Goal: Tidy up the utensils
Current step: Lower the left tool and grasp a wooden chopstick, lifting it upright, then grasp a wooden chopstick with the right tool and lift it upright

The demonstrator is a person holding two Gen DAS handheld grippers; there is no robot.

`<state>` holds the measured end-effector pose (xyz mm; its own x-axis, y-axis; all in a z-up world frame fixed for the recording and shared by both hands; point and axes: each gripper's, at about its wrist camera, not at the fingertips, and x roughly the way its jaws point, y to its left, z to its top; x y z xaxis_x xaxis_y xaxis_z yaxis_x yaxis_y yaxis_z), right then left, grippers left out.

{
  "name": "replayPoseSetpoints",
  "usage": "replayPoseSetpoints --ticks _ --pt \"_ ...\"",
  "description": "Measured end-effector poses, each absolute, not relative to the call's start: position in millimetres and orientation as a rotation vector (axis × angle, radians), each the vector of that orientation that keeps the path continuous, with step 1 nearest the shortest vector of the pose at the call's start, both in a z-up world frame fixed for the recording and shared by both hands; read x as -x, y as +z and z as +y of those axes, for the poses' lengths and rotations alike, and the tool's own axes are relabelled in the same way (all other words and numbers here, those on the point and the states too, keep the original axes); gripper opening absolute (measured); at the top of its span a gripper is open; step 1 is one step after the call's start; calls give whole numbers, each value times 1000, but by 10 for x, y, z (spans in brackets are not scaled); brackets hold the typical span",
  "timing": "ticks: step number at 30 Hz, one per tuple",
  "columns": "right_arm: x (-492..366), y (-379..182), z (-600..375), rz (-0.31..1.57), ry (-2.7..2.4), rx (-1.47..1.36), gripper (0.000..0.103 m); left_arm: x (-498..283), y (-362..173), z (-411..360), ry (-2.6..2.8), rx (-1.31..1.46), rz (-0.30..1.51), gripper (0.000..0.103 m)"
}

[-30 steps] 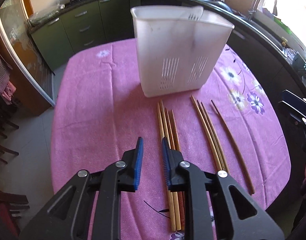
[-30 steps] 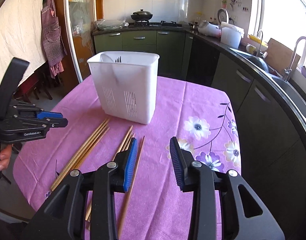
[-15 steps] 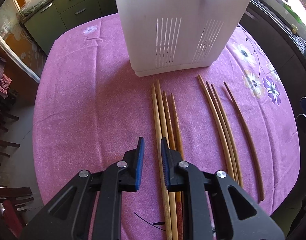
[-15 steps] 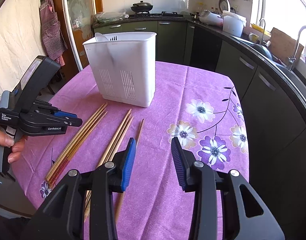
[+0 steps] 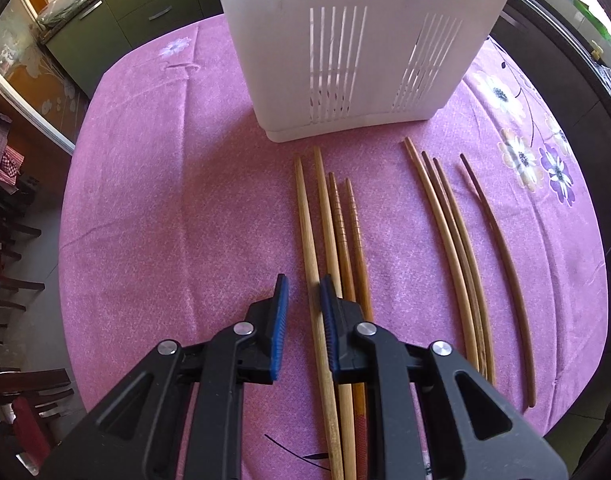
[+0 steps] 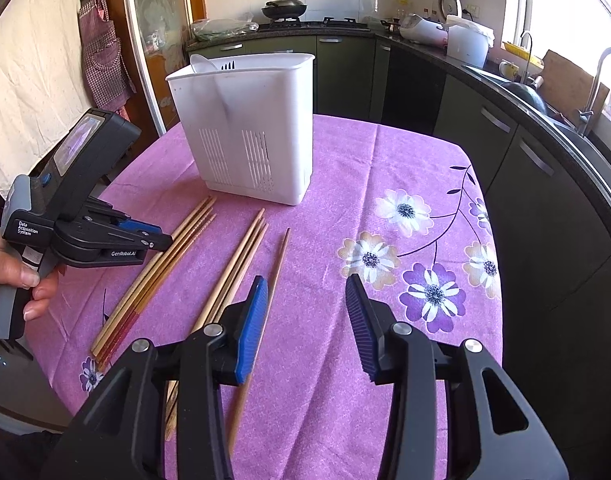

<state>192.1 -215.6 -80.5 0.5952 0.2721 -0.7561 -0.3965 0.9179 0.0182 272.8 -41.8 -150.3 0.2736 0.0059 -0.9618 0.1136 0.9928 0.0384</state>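
Observation:
Several wooden chopsticks lie on the purple tablecloth [image 5: 153, 208]: a left group [image 5: 329, 240], a middle group [image 5: 453, 240] and one dark single chopstick [image 5: 501, 252]. A white slotted utensil holder [image 5: 357, 40] stands behind them, also in the right wrist view [image 6: 257, 128], with a white spoon inside [image 6: 203, 65]. My left gripper [image 5: 303, 292] is open by a narrow gap, low over the leftmost chopstick [image 5: 309, 260], which runs between its jaws; it also shows in the right wrist view [image 6: 157, 236]. My right gripper [image 6: 307, 292] is wide open and empty, above the cloth beside the single chopstick [image 6: 275, 272].
The round table's edge curves close on all sides. Dark kitchen cabinets [image 6: 345, 68] and a counter with a sink [image 6: 525, 92] ring the far and right side. Chairs [image 5: 9, 280] stand at the left.
My left gripper has moved forward and down toward the left chopstick group, and the leftmost chopstick now lies between its jaws. My right gripper has shifted only slightly and stays wide open.

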Motion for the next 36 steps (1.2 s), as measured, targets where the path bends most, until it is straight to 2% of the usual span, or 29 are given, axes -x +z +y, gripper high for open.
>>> replayPoseSetpoints --ticks 3,7,14,28,36 --pt "-1932 -820 -2148 855 393 158 41 -2731 -1533 -459 -70 -120 1295 15" --pt "-1939 -831 -2150 858 393 156 41 -2732 -1538 -466 -81 -103 1296 8" --pt "-1931 -845 -2135 861 394 165 44 -2689 -1473 -416 -89 -87 1255 7" --pt "-2017 -900 -2004 907 406 188 45 -2165 -677 -239 -115 -41 1023 7" --pt "-2295 -1085 -1813 1057 446 187 43 -1900 -358 -109 -148 -26 928 7"
